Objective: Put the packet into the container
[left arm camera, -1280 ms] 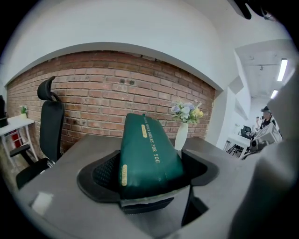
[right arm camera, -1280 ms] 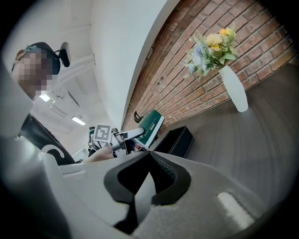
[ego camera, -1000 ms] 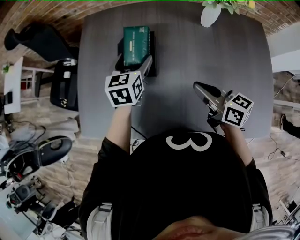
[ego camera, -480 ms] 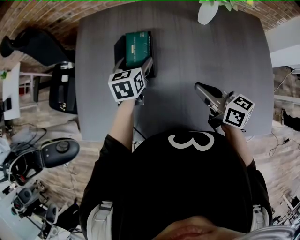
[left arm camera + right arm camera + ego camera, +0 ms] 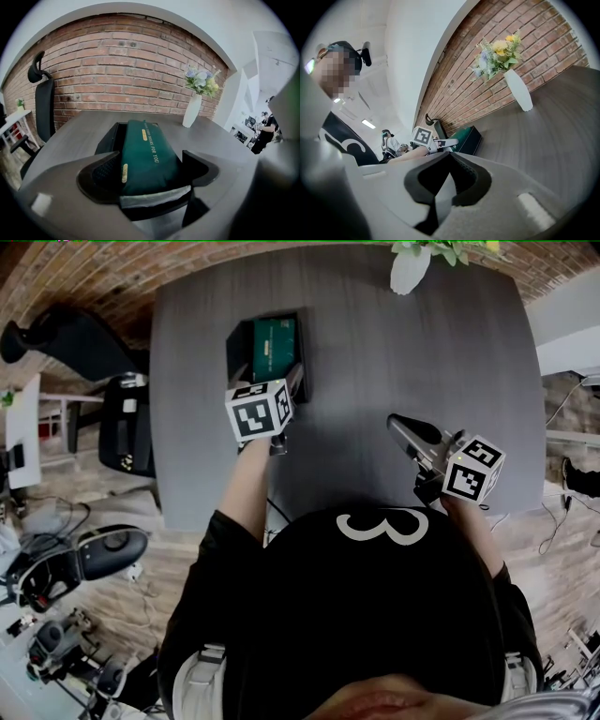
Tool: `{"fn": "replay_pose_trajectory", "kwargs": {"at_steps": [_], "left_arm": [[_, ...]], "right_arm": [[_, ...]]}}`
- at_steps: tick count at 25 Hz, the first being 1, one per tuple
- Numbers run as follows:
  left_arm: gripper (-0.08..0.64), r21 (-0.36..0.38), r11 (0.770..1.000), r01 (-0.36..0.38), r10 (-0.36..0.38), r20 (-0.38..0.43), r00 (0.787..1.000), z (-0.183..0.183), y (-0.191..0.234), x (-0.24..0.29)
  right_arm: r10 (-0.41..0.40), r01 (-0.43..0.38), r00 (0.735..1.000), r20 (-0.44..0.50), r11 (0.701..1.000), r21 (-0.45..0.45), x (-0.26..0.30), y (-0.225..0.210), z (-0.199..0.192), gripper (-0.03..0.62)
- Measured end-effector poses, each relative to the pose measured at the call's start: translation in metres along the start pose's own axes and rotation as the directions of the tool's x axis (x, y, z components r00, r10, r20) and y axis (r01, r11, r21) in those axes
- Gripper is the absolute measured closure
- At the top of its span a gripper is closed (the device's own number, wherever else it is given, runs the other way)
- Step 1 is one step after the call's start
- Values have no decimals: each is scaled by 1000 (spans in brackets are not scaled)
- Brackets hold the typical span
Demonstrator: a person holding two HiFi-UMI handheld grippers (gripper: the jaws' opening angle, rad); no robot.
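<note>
A dark green packet with gold print lies lengthwise in the black open container at the table's far left. In the left gripper view the packet runs from between my jaws into the container; its far end is inside and its near end rests over the front wall. My left gripper is shut on the packet's near end. Over the table's right front, my right gripper is shut on nothing.
A white vase with flowers stands at the far edge of the dark grey table. A black office chair sits off the left side, before a brick wall. People stand in the background of both gripper views.
My left gripper has carried the packet farther from me and lowered it, so the packet now sits down inside the container. The right gripper has barely shifted.
</note>
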State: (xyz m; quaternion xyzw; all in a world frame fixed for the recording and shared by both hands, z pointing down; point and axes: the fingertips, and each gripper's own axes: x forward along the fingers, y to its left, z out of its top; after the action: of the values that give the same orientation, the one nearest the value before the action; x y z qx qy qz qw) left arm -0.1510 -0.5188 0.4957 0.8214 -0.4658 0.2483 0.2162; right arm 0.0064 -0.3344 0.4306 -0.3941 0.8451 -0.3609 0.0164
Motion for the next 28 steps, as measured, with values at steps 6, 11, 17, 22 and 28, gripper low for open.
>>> {"fn": "replay_pose_trajectory", "kwargs": {"at_steps": [6,11,17,22,28], "left_arm": [[147,34,999,27,-27,0,1000,0,-6,0],[132,30,997,64,-66,46,997,4,-8,-5],[135,32,997,70,-73,90,993,5,-13,-27],[229,-3,970,242,-239,142,961,2,-48,-60],[401,-106,882,459,-431,210,877,-4,-100,-117]], "right_arm": [[-7,7,1000,6,1000,4,-1,-2,0,591],[8,-8,1000,6,1000,-5,1,5,-3,591],[18,-17,1000,12,999,-38,-3,14,2,591],[57,-56,998,16,994,-91,-9,27,7,591],[116,-110,991,65,990,-90,-32,45,19,591]]}}
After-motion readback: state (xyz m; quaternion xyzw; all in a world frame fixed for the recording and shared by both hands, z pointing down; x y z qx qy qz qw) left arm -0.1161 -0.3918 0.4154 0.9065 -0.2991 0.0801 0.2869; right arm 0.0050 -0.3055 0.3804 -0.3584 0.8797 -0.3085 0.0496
